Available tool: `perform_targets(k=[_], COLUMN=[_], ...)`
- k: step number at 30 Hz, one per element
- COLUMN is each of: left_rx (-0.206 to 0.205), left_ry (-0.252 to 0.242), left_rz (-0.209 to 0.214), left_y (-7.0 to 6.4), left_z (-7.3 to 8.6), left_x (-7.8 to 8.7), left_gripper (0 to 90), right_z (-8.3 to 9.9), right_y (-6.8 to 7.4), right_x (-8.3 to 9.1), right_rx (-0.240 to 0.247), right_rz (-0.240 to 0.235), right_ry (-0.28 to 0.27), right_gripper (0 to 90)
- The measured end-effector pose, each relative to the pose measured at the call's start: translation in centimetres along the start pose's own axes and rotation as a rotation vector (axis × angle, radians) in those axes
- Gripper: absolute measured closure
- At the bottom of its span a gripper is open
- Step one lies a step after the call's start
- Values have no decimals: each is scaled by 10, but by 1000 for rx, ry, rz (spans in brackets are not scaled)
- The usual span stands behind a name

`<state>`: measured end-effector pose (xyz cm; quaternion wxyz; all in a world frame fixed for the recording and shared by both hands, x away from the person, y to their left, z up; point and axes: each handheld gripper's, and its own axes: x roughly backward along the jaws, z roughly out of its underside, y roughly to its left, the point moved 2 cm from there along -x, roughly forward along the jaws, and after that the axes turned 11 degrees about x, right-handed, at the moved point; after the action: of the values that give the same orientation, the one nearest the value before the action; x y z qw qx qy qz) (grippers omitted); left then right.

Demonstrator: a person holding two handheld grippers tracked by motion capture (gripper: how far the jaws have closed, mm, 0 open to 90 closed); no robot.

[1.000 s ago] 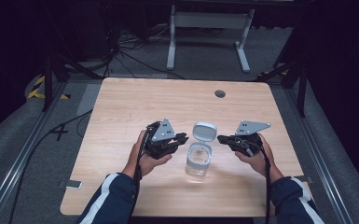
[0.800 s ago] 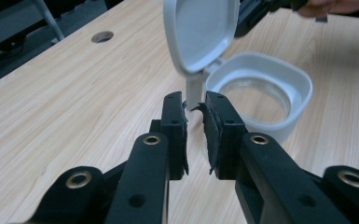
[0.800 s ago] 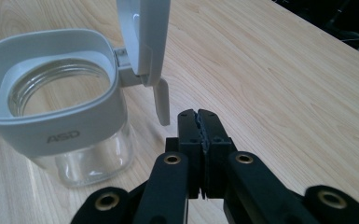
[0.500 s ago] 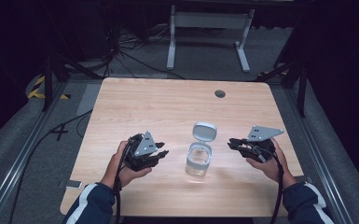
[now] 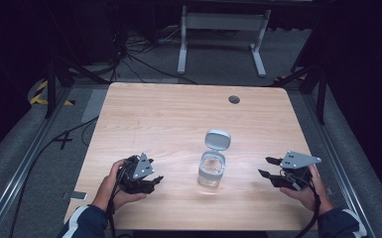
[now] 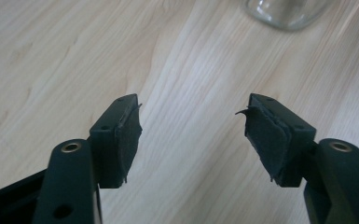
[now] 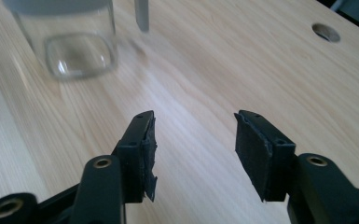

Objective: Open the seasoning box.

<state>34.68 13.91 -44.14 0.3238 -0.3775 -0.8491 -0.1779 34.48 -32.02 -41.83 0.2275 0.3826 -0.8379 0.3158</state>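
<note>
My left tongs point(image 5: 155, 171) and right tongs point(image 5: 269, 167) hover released, empty, near the counter's point(image 5: 168, 114) front edge. Between them, well apart from both, stands the clear glass jar point(image 5: 211, 171), lid flipped up; my gripper views cut off its top.

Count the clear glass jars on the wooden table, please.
1. The clear glass jar with the grey flip lid open stands on the light wooden table, near its front edge, between the left tongs and the right tongs, touching neither.
</note>
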Motion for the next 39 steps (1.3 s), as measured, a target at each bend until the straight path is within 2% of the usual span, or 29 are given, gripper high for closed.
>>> perform_targets(k=[4,6,7,8,12,15,17,19,20,23,25,39], left_rx=[38,37,50,50,111,137,155,181,194,208,200,202], left_ry=[29,39,35,35,34,43,49,39,19,21,22,25], left_rz=[2,0,11,11,31,56,89,98,93,87,83,81], left_y=[7,8,10,10,15,18,18,21,20,21,21,21], left_z=[17,22,30,30,52,64,71,75,76,77,77,76], left_x=[1,2,4,4,5,5,2,2,1,0,0,0], left_gripper=[284,276,255,256,238,230,209,197,185,153,152,149], right_z=[23,28,40,40,66,83,91,98,103,104,104,105], right_y=[3,3,4,4,8,12,15,16,16,15,15,14], right_x=[9,10,13,13,17,20,23,23,24,25,25,26], right_rx=[-10,-17,-37,-37,-110,-143,-172,-207,-238,-255,-264,-272], right_rz=[20,22,26,26,17,11,5,17,16,15,15,25], right_ry=[31,37,46,46,75,85,78,73,53,56,59,61], right_gripper=[444,432,414,414,366,337,312,285,279,267,260,257])
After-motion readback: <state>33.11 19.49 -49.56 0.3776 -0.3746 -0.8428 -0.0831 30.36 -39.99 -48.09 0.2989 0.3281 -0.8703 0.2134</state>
